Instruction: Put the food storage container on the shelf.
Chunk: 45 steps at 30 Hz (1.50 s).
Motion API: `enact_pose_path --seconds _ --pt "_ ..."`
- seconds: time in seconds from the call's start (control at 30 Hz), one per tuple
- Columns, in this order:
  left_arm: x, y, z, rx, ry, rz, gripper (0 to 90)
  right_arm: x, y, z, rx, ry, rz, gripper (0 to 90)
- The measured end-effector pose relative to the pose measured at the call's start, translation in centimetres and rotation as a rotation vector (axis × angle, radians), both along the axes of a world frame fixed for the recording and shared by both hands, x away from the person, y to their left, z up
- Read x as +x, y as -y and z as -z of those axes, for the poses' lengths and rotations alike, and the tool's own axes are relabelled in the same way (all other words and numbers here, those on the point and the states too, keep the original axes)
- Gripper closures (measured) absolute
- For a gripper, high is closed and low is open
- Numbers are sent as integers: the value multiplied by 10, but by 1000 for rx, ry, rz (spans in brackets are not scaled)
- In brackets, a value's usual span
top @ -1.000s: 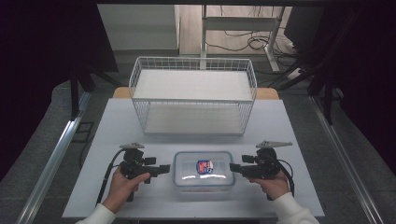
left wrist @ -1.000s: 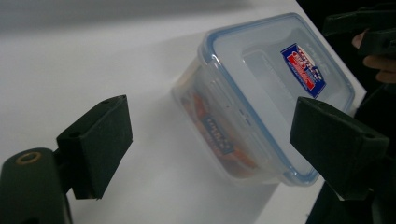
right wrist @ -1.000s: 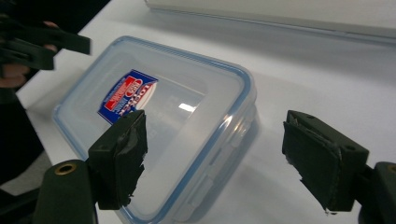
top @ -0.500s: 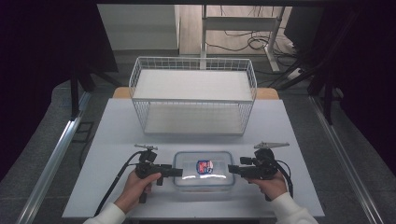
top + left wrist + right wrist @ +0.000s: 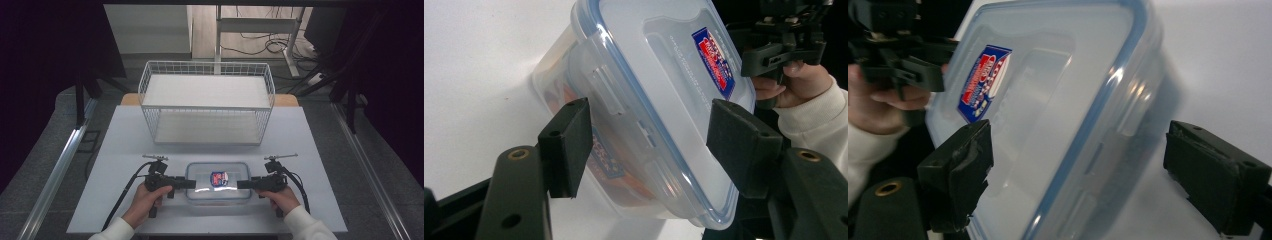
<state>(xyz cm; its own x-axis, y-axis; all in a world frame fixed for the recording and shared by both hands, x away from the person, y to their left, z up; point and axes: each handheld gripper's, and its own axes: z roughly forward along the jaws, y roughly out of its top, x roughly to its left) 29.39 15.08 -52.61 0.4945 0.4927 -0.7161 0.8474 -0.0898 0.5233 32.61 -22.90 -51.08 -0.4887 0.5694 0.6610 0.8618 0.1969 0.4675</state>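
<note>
A clear plastic box (image 5: 218, 182) with a blue-sealed lid and a red-and-blue sticker lies on the white table (image 5: 125, 145) near the front edge. My left gripper (image 5: 189, 184) reaches in level at its left end. In the left gripper view the box (image 5: 664, 75) sits deep between the jaws of the left gripper (image 5: 649, 140). They have just been closing, and the pads stand close beside it with no visible squeeze. My right gripper (image 5: 245, 184) is at the right end, open. The box (image 5: 1048, 100) lies between the wide jaws of the right gripper (image 5: 1083, 175), clear of the far pad.
A white wire basket (image 5: 207, 106) stands behind the box, across the middle of the table. Bare tabletop lies to the left and right of the hands. Beyond the table are dark floor, a metal rail at each side and cables.
My left gripper has slid right, up to the box's left end, and its jaws have narrowed around it. The right gripper has sunk a little at the right end. The box has stayed put.
</note>
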Motion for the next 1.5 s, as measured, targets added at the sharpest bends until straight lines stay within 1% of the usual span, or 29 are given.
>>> enact_pose_path --seconds 0.03,0.1,0.17,0.23,0.33,0.67,0.8,0.83,0.87,0.93,0.97,1.07,1.1,1.2,1.23,1.3,1.37,1.47,1.5 --pt "0 0 0 0 0 -5 363 0 0 0 12 -18 2 153" --pt "-1 0 -1 0 3 -11 376 0 0 0 14 -23 9 183" --pt "-1 0 -1 2 -2 -14 379 0 4 -2 28 -30 28 262" --pt "0 0 -1 0 -8 -16 383 0 9 -5 44 -26 37 340" --pt "0 0 -2 2 -10 -18 388 0 15 -4 73 -51 48 392" --pt "-1 0 -3 -10 -10 -33 416 0 17 -6 76 -80 62 426" --pt "-2 -1 -5 -9 -5 -34 441 -1 17 -8 74 -71 65 438" --pt "-3 -2 -6 -16 -2 -43 453 -2 18 -9 74 -70 66 459" --pt "-3 -2 -7 -13 1 -45 466 -3 18 -10 73 -67 63 460" --pt "-4 -2 -7 -11 3 -46 467 -4 18 -11 68 -58 59 460" --pt "-5 -1 -8 -12 5 -54 472 -5 17 -13 59 -46 59 460" --pt "-6 -1 -9 -9 9 -59 483 -6 16 -14 60 -43 71 469" --pt "-7 -2 -11 -5 18 -65 488 -7 16 -15 58 -37 73 473" --pt "-8 -2 -13 -5 23 -75 501 -8 16 -18 56 -39 79 483" --pt "-10 -1 -15 -2 23 -83 504 -9 15 -20 43 -28 69 483" --pt "-10 -1 -15 2 25 -84 509 -10 14 -21 43 -20 74 486" --pt "-11 -1 -17 6 26 -88 511 -10 14 -22 45 -28 80 491" --pt "-12 -1 -18 6 34 -85 518 -10 14 -22 47 -24 84 493" --pt "-12 -1 -20 15 45 -83 519 -11 14 -23 47 -16 85 497"
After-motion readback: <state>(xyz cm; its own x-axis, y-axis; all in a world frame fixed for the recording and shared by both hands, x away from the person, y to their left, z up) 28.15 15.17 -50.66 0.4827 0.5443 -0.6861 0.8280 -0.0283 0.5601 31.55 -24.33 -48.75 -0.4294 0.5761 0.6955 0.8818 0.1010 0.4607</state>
